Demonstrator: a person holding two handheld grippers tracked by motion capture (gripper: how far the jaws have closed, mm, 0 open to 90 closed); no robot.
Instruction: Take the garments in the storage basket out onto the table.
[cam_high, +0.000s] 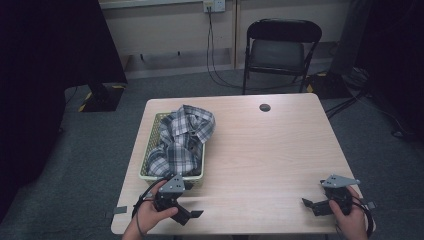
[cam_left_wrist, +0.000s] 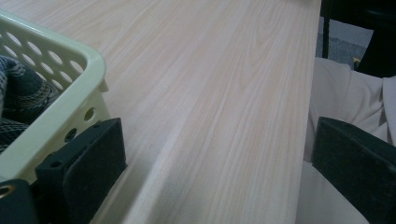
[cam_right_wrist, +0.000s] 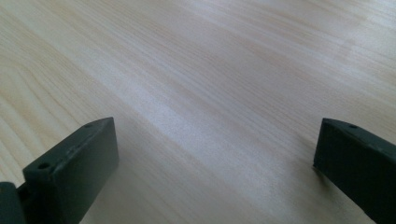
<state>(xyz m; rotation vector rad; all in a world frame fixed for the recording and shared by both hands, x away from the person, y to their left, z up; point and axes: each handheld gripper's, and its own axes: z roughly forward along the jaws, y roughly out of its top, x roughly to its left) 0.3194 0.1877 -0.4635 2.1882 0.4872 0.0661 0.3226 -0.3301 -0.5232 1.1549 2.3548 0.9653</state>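
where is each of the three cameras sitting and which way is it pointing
High view: above the person's side, looking forward and down on the table, basket with plaid shirt, and chair; both hands show, with left gripper and right gripper.
Left gripper view: rides the left gripper, facing along the tabletop past the basket corner; open jaws show.
Right gripper view: rides the right gripper, facing bare tabletop; open jaws show.
Shared: high and left gripper views both show the basket.

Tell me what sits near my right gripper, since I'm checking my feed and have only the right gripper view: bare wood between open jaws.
Observer: The right gripper rests at the table's near right corner, nothing beside it.
Operator: Where's the work?
Observer: A plaid shirt is heaped in a pale green basket on the left side.
Operator: And the other gripper?
Observer: The left gripper sits open just before the basket's near end.
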